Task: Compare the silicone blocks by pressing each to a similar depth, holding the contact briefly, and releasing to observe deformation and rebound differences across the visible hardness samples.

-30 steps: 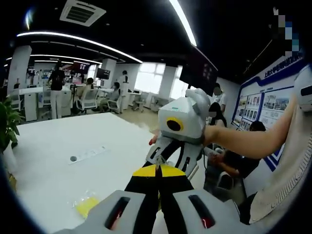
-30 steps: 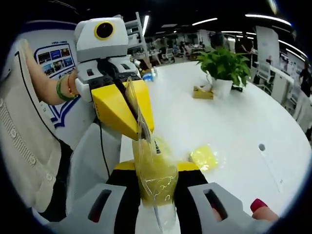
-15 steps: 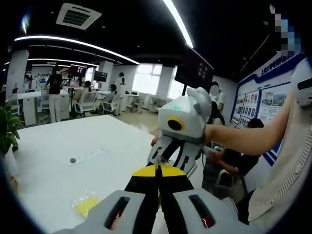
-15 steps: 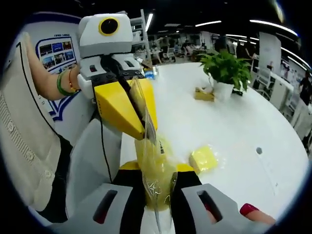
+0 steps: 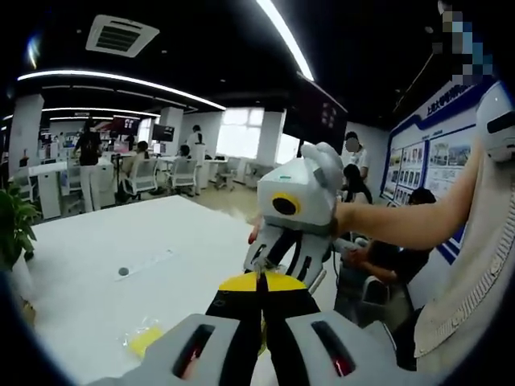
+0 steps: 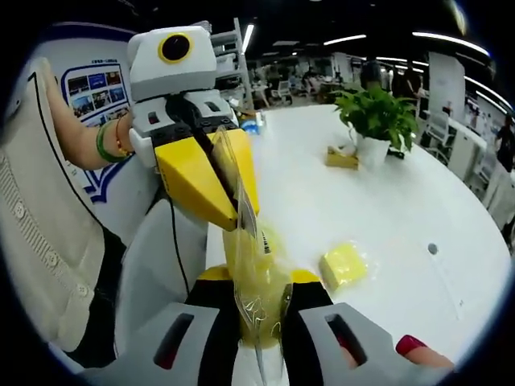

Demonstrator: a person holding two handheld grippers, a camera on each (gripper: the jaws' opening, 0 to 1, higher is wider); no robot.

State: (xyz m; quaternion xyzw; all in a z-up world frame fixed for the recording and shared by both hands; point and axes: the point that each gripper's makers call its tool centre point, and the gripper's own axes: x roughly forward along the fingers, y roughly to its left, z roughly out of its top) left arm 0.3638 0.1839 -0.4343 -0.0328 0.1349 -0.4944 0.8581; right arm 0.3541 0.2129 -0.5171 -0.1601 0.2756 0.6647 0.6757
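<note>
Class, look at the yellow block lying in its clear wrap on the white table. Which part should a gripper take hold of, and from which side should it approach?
Probably from above, jaws closing across two opposite side faces of the yellow block. It lies flat on the table, so its underside is out of reach, and its sides stand free of other things. Both the left gripper and the right gripper are shut on a bag.

bag [image 6: 256,277]: clear glossy crinkled plastic (yellow inside) | table [image 6: 386,201]: smooth white, faint sheen | left gripper [image 6: 233,221]: glossy yellow plastic
</note>
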